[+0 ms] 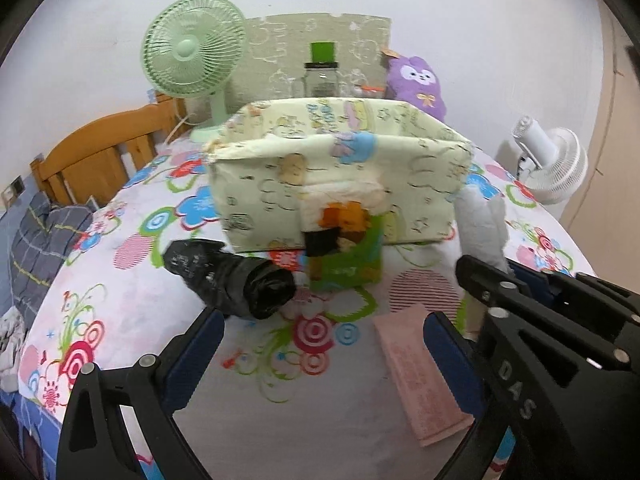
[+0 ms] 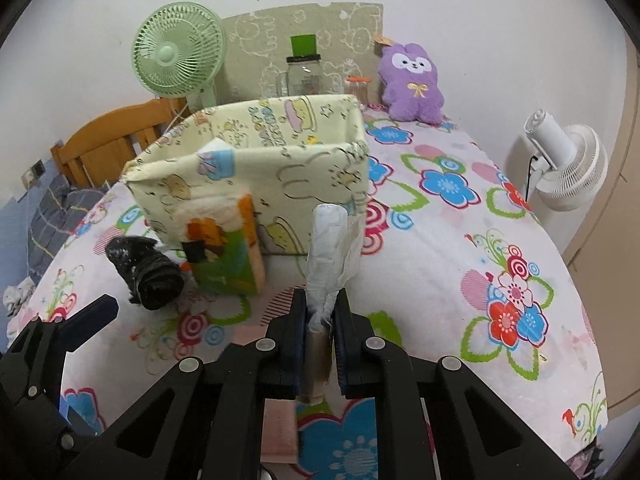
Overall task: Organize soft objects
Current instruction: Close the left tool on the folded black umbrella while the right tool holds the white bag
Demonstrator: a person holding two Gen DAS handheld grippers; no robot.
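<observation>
Between the right gripper's (image 2: 318,316) fingers a white plastic-wrapped roll (image 2: 326,252) is pinched low, just before the fabric bin (image 2: 256,160); such a low hold could let it tip or slip. Left gripper (image 1: 320,344) hangs wide, holding nothing, over the bed (image 1: 280,380).

1. A plain white wall (image 2: 460,4) is standing behind the scene, lit evenly.
2. A table under a floral tablecloth (image 2: 440,264) is filling the foreground.
3. A green desk fan (image 2: 178,56) is standing at the far left of the table, facing forward.
4. A beige patterned board (image 2: 256,36) is leaning upright against the wall behind the fan.
5. A wooden bed headboard (image 1: 100,152) is showing to the left, beside the table.
6. A grey checked blanket (image 1: 36,240) is lying on the bed.
7. A white floor fan (image 2: 568,164) is standing to the right, just beyond the table edge.
8. A wall outlet (image 1: 17,186) is sitting low on the left wall.
</observation>
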